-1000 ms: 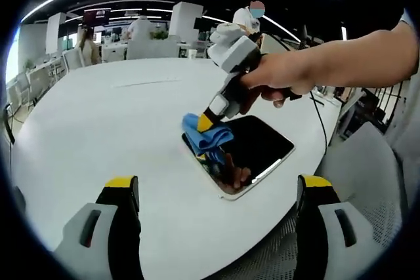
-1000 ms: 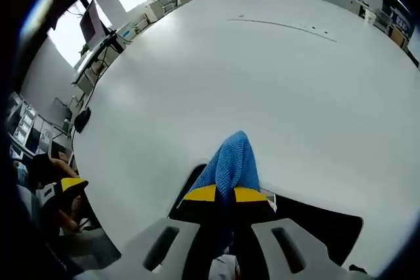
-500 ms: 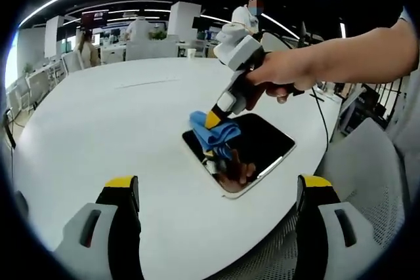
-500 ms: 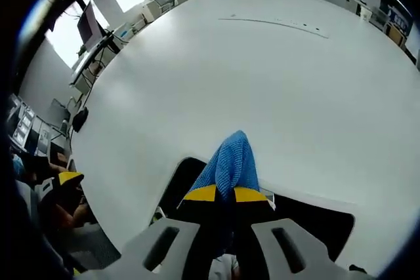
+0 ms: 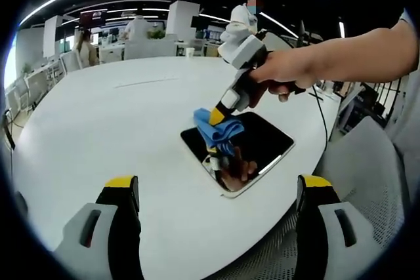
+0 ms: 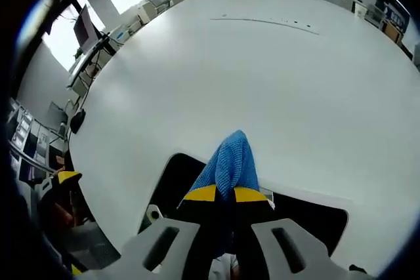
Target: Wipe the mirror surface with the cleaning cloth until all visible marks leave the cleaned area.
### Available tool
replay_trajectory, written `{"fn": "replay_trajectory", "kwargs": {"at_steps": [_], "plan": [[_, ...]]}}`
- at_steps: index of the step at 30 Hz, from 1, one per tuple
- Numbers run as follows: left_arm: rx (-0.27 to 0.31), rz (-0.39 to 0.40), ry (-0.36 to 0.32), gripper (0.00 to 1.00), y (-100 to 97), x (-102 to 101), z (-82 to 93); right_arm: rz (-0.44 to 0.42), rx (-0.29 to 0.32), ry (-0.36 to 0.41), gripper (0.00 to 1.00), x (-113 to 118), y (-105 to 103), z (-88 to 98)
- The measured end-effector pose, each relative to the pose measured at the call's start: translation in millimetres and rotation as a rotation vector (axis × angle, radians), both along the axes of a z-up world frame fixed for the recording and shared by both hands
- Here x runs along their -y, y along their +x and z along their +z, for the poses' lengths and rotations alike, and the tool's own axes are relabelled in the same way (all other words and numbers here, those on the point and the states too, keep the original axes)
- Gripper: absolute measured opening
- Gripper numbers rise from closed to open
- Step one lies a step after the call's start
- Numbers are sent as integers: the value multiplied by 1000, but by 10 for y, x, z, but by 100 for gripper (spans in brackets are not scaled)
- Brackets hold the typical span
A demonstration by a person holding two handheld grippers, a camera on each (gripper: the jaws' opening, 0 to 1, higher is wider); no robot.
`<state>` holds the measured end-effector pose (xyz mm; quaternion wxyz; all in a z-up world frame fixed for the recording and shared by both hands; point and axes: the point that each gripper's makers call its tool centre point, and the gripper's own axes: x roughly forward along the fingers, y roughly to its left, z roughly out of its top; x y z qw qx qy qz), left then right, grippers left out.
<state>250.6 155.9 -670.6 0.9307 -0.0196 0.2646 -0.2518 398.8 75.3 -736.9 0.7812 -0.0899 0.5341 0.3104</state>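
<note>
Right gripper (image 6: pixel 224 195): jaws closed on the blue cloth (image 6: pixel 231 162), yellow tips pinching it, the free end of the cloth sticking out past them. In the left gripper view the same gripper (image 5: pixel 218 115) comes in from the right, held in a person's hand (image 5: pixel 282 77), tilted down toward the table, cloth (image 5: pixel 218 130) bunched under its tips and pressed onto the mirror (image 5: pixel 262 142).

Mirror: dark rectangle with rounded corners and a pale rim, lying flat on the white table (image 5: pixel 98 129), close to the table's near right edge in the left gripper view. Cloth sits on the mirror's far left corner area, touching the glass. The glass reflects the cloth and the hand below the contact point. In the right gripper view the mirror (image 6: pixel 315 224) shows as a dark patch on both sides of the jaws, the cloth's tip reaching over its edge onto the white table (image 6: pixel 262 83).

Left gripper (image 5: pixel 216 191): jaws wide open, holding nothing, hanging over the near edge of the table, well apart from the mirror.

Can't tell whether any marks are on the glass, too dark and small.

Background: grey mesh chair (image 5: pixel 374 181) at the table's right edge, office desks and standing people behind the far edge.
</note>
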Motion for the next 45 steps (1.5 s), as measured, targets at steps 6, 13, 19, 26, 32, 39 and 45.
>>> {"fn": "replay_trajectory", "kwargs": {"at_steps": [6,13,19,26,32,39,45], "plan": [[-1,1,5,99,2,-12,-9,-1,10,-7,2,-7,3,-8],[-2,4,-2,99,4,-13,-2,0,8,-30,1,5,-68,-8],[-3,3,-2,99,3,-7,-3,2,20,-37,1,28,-139,-9],[-4,-4,1,99,11,-7,-34,-20,9,-12,2,59,-232,-13],[-6,-4,4,99,11,-8,-42,-18,13,-8,2,82,-365,0],[-6,-7,7,99,12,-5,-56,-13,16,1,2,111,-506,-8],[-8,-12,8,99,7,4,-60,-13,15,7,2,120,-600,-8]]}}
